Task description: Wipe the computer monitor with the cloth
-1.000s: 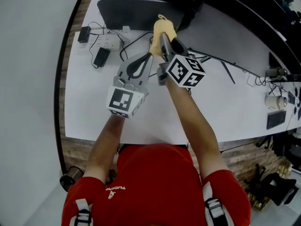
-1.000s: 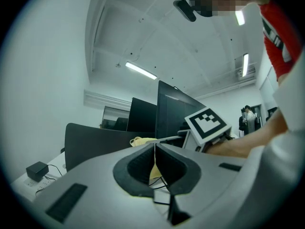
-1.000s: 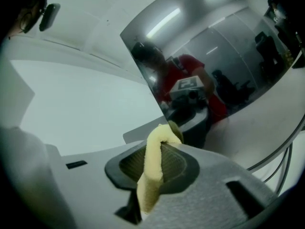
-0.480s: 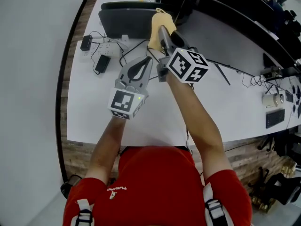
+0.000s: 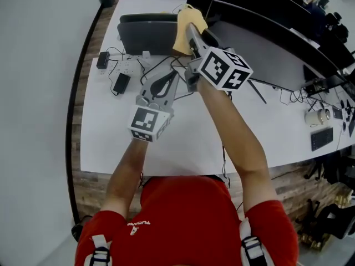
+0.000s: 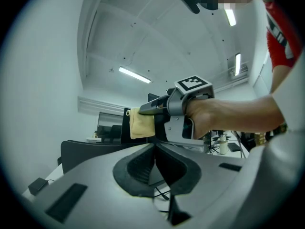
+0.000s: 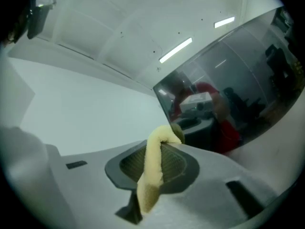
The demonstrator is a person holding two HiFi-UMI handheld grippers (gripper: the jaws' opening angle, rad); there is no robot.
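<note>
White desk (image 5: 183, 140) lay under the monitor (image 7: 228, 92); our right gripper (image 5: 192, 33) pinched the cloth (image 5: 184, 26) beside the monitor's edge; left gripper (image 5: 172, 75) hung closed, empty; next, we judged, press cloth onto screen.

cloth (image 5: 186, 31) near monitor (image 5: 266, 47), power strip (image 5: 125, 67) on table (image 5: 111, 140)

Beyond a red short-sleeved shirt (image 5: 183, 215) bearing what looks like small white lettering (image 5: 138, 224) near its left shoulder and pale straps (image 5: 99, 247) with dark buckles at both shoulders, the grey left gripper (image 5: 176, 72) and right gripper (image 5: 190, 29) each carry a cube (image 5: 224, 70) of black-and-white square markers.
</note>
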